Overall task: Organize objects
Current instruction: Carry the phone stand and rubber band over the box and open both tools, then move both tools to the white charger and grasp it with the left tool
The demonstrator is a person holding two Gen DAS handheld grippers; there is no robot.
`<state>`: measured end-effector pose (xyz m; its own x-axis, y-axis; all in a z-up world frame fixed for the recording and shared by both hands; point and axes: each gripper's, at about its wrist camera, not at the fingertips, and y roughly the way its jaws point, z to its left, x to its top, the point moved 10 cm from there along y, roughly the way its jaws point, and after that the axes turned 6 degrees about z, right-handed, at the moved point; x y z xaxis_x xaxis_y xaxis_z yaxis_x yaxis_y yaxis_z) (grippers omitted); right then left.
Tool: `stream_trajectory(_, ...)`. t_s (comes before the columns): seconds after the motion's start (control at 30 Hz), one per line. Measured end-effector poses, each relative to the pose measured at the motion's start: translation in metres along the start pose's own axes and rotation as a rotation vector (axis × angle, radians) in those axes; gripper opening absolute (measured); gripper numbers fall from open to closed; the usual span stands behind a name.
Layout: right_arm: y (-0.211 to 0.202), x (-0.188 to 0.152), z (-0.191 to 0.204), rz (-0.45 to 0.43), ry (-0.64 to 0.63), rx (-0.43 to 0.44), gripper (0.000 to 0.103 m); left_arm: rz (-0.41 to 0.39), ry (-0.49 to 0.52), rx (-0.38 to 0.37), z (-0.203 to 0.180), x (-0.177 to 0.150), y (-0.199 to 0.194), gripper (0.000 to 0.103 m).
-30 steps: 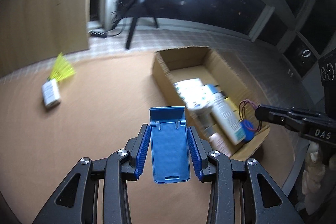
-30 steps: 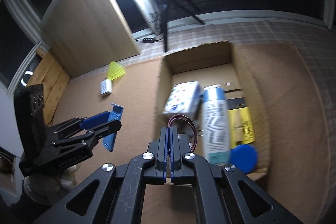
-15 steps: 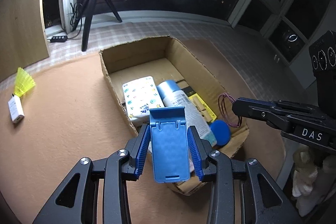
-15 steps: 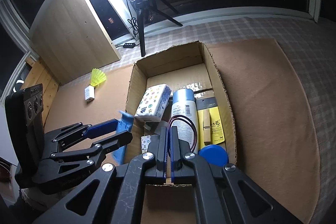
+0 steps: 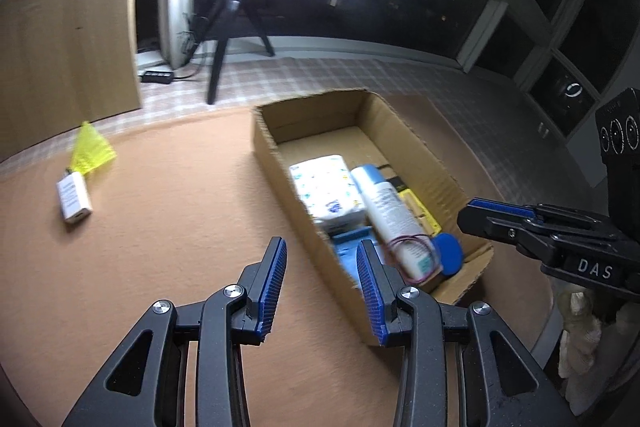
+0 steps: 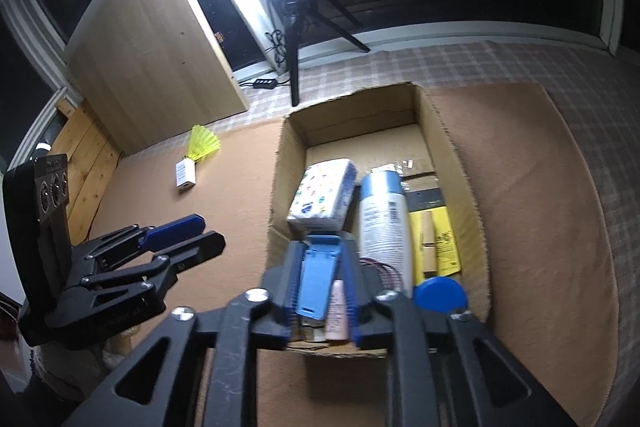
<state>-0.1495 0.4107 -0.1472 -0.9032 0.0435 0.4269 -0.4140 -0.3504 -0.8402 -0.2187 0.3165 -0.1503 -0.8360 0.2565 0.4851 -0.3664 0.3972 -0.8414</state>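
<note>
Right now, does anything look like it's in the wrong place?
Yes. The yellow shuttlecock and the small white box lie touching each other out on the brown mat, well apart from the cardboard box that holds the other things.

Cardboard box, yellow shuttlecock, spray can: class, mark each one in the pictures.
cardboard box [image 6: 460, 163]: right wrist view, on its right wall.
yellow shuttlecock [image 5: 92, 149]: left wrist view, on its yellow skirt.
spray can [image 6: 384, 223]: right wrist view, on the middle of its label.

An open cardboard box [image 6: 454, 151] on the brown mat holds a blue phone stand [image 6: 318, 273] lying flat by its near-left corner.
</note>
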Motion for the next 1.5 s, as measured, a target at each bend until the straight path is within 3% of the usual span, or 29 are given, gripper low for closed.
stream_trajectory(0.3,0.017,0.002,0.047,0.014,-0.056,0.01,0.034,-0.046,-0.043,0.107,0.061,-0.009,-0.043,0.04)
stream_trajectory(0.43,0.028,0.006,0.07,0.015,-0.081,0.0,0.048,-0.055,-0.074,0.138,0.091,-0.016,-0.058,0.04)
stream_trajectory(0.73,0.061,0.018,0.118,0.026,-0.192,-0.078,0.052,-0.052,-0.144,0.179,0.155,-0.026,-0.077,0.042)
stream_trajectory(0.8,0.067,0.023,0.129,0.003,-0.223,-0.084,0.058,-0.054,-0.164,0.185,0.172,-0.026,-0.079,0.042)
stream_trajectory(1.0,0.09,0.046,0.146,-0.03,-0.275,-0.132,0.058,-0.05,-0.223,0.201,0.225,-0.02,-0.08,0.042)
stream_trajectory(1.23,0.134,0.081,0.151,0.008,-0.203,-0.086,0.058,-0.02,-0.281,0.182,0.28,-0.014,-0.063,0.044)
stream_trajectory(1.4,0.176,0.093,0.161,0.109,-0.163,0.021,0.058,-0.008,-0.272,0.148,0.298,-0.005,-0.043,0.052)
stream_trajectory(1.5,0.202,0.097,0.168,0.162,-0.135,0.065,0.058,0.011,-0.247,0.109,0.299,0.0,-0.024,0.063)
